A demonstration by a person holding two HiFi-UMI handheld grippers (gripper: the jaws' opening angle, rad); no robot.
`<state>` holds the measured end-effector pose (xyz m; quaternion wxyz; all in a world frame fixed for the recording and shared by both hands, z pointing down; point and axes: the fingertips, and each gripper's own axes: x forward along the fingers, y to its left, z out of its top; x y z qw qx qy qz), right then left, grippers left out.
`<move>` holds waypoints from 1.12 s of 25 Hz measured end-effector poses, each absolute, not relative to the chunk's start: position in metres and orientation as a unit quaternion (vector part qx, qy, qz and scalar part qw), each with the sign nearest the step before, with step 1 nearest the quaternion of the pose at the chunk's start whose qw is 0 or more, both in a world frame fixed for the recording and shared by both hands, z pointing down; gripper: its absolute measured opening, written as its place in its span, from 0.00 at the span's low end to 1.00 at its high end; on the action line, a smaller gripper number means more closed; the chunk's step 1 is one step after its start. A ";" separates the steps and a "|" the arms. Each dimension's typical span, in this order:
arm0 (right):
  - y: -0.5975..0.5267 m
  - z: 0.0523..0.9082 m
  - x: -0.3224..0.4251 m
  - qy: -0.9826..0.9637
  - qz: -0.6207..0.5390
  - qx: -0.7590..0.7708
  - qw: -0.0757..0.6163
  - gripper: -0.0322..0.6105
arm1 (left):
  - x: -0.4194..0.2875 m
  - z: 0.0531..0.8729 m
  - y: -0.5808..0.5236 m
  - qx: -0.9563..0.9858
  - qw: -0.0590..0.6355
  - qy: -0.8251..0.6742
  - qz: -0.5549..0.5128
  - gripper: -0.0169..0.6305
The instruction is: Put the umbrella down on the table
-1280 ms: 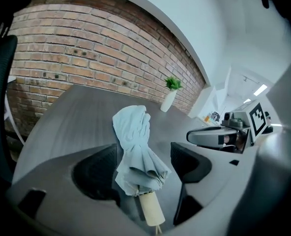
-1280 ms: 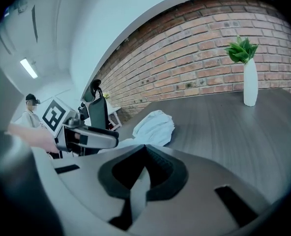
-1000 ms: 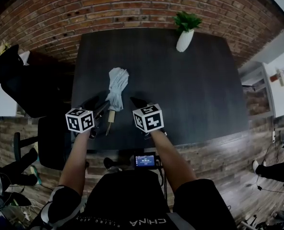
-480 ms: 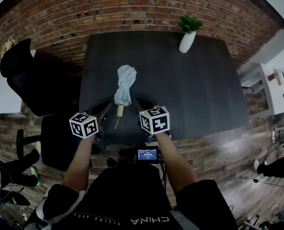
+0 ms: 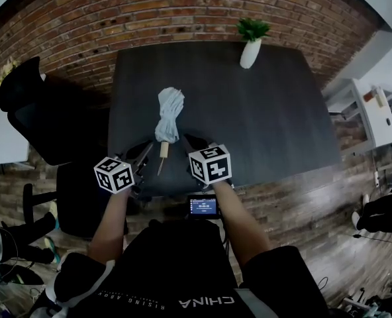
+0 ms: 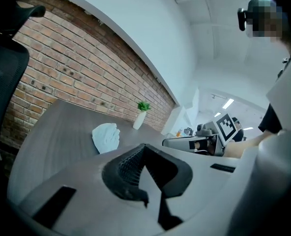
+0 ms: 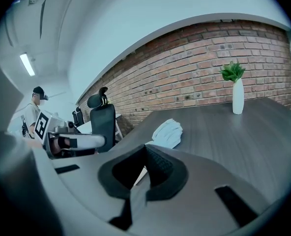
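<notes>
Already the umbrella (image 5: 167, 114) lies folded on the table (image 5: 262, 111), clear of both grippers. My left gripper (image 5: 143, 155) has just been closing on nothing, and my right gripper (image 5: 190, 140) is pressed together, empty. The putting-down looks done to me, so next I need only back away.

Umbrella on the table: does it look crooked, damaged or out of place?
Nothing stands out. The folded umbrella lies flat on the dark table, fully on the top, its wooden handle pointing toward the near edge. Its fabric is loosely bunched, but no damage shows.
</notes>
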<state>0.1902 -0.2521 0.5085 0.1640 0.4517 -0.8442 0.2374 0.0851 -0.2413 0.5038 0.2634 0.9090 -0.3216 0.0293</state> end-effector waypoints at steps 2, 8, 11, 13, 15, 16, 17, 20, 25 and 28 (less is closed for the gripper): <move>-0.252 0.507 0.191 -0.844 0.236 0.453 0.163 0.06 | 0.088 0.502 -0.240 0.912 0.261 -0.314 0.029 0.03; -0.252 0.506 0.192 -0.846 0.232 0.453 0.159 0.06 | 0.096 0.500 -0.237 0.919 0.254 -0.301 0.029 0.03; -0.250 0.505 0.194 -0.846 0.233 0.452 0.158 0.06 | 0.099 0.498 -0.237 0.920 0.252 -0.298 0.029 0.03; -0.249 0.505 0.195 -0.847 0.234 0.450 0.158 0.06 | 0.101 0.497 -0.236 0.921 0.251 -0.296 0.028 0.03; -0.248 0.506 0.196 -0.848 0.234 0.449 0.158 0.06 | 0.103 0.496 -0.235 0.921 0.252 -0.295 0.027 0.03; -0.248 0.506 0.197 -0.848 0.234 0.449 0.157 0.06 | 0.103 0.496 -0.235 0.921 0.252 -0.295 0.026 0.03; -0.248 0.506 0.197 -0.848 0.234 0.449 0.156 0.06 | 0.104 0.497 -0.235 0.921 0.253 -0.295 0.025 0.03; -0.247 0.508 0.196 -0.849 0.233 0.448 0.154 0.06 | 0.105 0.499 -0.233 0.921 0.253 -0.295 0.024 0.03; -0.246 0.506 0.196 -0.850 0.233 0.447 0.154 0.06 | 0.106 0.498 -0.232 0.922 0.255 -0.292 0.020 0.03; -0.246 0.506 0.198 -0.850 0.233 0.447 0.154 0.06 | 0.109 0.498 -0.231 0.923 0.254 -0.289 0.021 0.03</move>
